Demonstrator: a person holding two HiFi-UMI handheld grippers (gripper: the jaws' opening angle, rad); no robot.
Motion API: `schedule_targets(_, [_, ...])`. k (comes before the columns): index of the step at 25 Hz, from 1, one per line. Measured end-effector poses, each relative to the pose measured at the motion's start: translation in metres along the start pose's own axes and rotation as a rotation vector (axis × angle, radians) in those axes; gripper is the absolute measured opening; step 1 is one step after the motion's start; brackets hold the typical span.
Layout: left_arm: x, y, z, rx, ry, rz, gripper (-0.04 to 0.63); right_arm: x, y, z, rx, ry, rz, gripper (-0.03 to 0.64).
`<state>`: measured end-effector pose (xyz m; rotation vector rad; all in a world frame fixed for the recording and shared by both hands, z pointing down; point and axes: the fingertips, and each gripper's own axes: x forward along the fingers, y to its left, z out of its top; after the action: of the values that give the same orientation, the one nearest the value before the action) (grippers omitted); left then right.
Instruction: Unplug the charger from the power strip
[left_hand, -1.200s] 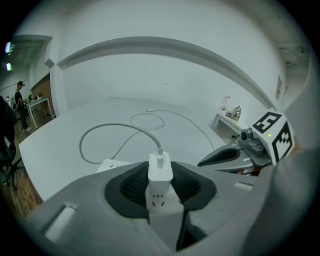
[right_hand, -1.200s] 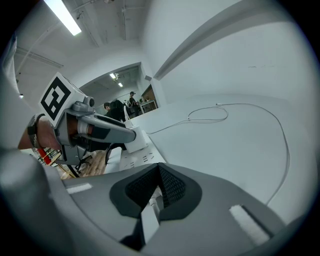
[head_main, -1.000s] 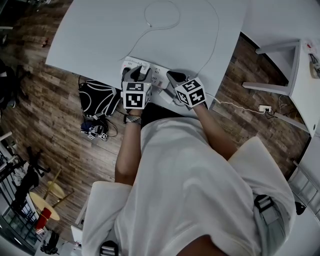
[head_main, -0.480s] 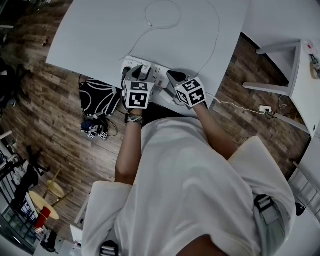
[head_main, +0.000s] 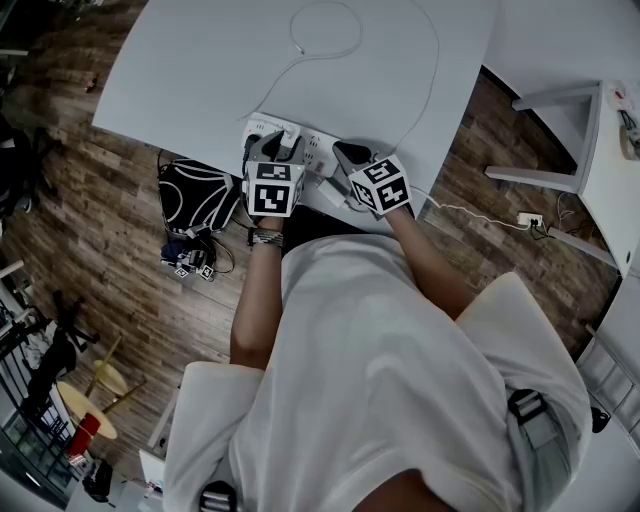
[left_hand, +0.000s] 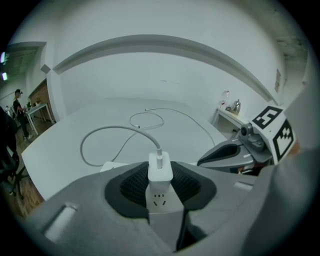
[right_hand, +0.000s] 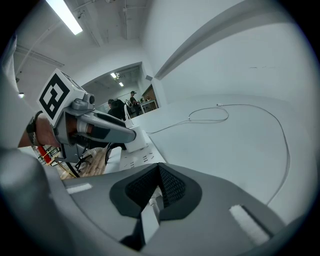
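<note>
Squarely between the pads of the left gripper (left_hand: 161, 169) stands the white charger (left_hand: 160, 177). The ribbed black faces pinch it on both sides, and it sits upright in the strip (left_hand: 161, 204), whose socket holes show just below it. A white cable (left_hand: 100, 131) leaves the charger's top, loops out to the left over the table (left_hand: 65, 145) and runs on toward a thinner coil (left_hand: 146, 120) farther off.

The right gripper (right_hand: 159, 175) has its jaws drawn nearly together in a narrow V. They nip a slim white edge that looks to be the strip's near right end. The strip's socket face lies flat just left of them, reaching toward the left gripper.

Seen from above, both grippers tilt down over the table's near edge, side by side. The left one is at the strip's left part and the right one at its right. Their marker cubes (head_main: 273, 188) are close but apart. The cable lies slack across the far table. On the wood floor (head_main: 100, 230) left of the table sits a dark bag (head_main: 195, 195).
</note>
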<state>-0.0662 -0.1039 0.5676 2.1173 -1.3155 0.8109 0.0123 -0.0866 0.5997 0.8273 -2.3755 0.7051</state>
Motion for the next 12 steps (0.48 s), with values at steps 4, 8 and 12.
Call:
schedule_targets(4, [0.0025, -0.0061, 0.0006, 0.086, 0.019, 0.020, 0.138, -0.0016, -0.0013, -0.0016, -0.003, -0.002, -0.003, 0.002])
schedule_targets(8, [0.0019, -0.0065, -0.0004, 0.079, 0.018, 0.019, 0.138, -0.0024, -0.0009, -0.0020, -0.003, -0.002, -0.003, 0.002])
schedule_targets(12, [0.0003, -0.0007, 0.0021, 0.012, 0.001, -0.001, 0.138, -0.0004, -0.0001, 0.0002, -0.001, -0.001, -0.003, 0.002])
